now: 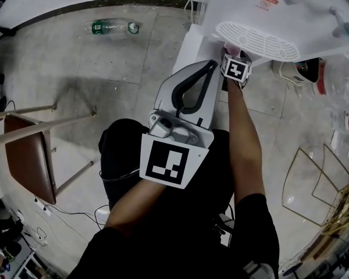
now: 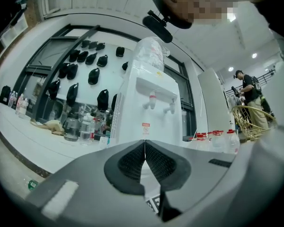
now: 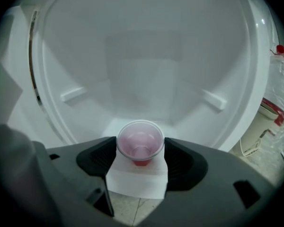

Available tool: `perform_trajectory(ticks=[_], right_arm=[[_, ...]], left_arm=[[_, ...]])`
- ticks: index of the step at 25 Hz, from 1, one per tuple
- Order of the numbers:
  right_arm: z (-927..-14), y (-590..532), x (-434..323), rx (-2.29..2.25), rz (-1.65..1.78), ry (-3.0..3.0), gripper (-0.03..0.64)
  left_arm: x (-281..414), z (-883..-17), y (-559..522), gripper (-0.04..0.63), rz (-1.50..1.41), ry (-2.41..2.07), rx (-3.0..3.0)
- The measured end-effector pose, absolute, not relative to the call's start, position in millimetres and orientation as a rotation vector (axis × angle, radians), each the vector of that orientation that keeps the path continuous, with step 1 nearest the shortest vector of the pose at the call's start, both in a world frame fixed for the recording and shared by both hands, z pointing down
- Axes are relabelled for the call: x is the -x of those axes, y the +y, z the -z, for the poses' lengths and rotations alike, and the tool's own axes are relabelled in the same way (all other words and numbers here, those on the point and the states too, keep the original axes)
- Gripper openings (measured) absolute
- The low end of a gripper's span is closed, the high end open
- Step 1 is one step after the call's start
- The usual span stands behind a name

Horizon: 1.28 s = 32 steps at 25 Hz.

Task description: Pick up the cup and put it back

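Observation:
A clear plastic cup (image 3: 140, 144) with a reddish bottom stands on a white ledge (image 3: 137, 182) in the recess of the white water dispenser (image 1: 262, 13). In the right gripper view my right gripper (image 3: 140, 151) points down at it, jaws wide, one black pad (image 3: 102, 159) on each side of the rim. The rim keeps its round shape, so I see no squeeze. In the head view only that gripper's marker cube (image 1: 235, 68) shows, below the drip grille (image 1: 257, 40). My left gripper (image 1: 212, 64) is held level in front of my body, shut and empty (image 2: 144, 144).
A brown chair (image 1: 29, 156) stands at the left, and a green-labelled bottle (image 1: 113, 27) lies on the floor. A wire basket (image 1: 320, 185) and red-capped bottles (image 3: 280, 74) are at the right. A person (image 2: 251, 96) stands far off beside the dispenser.

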State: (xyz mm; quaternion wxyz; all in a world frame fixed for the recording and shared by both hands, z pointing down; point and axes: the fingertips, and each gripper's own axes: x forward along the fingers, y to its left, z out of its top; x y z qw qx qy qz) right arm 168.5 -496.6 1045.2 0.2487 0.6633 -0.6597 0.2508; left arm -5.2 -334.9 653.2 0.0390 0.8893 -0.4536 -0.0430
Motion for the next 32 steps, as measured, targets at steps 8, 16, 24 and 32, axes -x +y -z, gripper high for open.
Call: perform_trajectory(ticks=[8, 16, 24, 32], right_arm=[[-1045, -491, -161, -1.779, -0.68, -1.799, 0.301], [-1038, -467, -151, -1.735, -0.659, -1.834, 0.296], [-1007, -432, -149, -1.675, -0.631, -1.903, 0.296], [-957, -387, -152, -1.615, -0.609, -1.991, 0.295]], left_arm=[[5, -653, -336, 0.008, 0.142, -1.374, -2.731], [-2, -648, -328, 0.008, 0.159, -1.367, -2.74], [-11, -638, -312, 0.008, 0.177, -1.395, -2.724], [-22, -625, -293, 0.008, 0.197, -1.448, -2.738]])
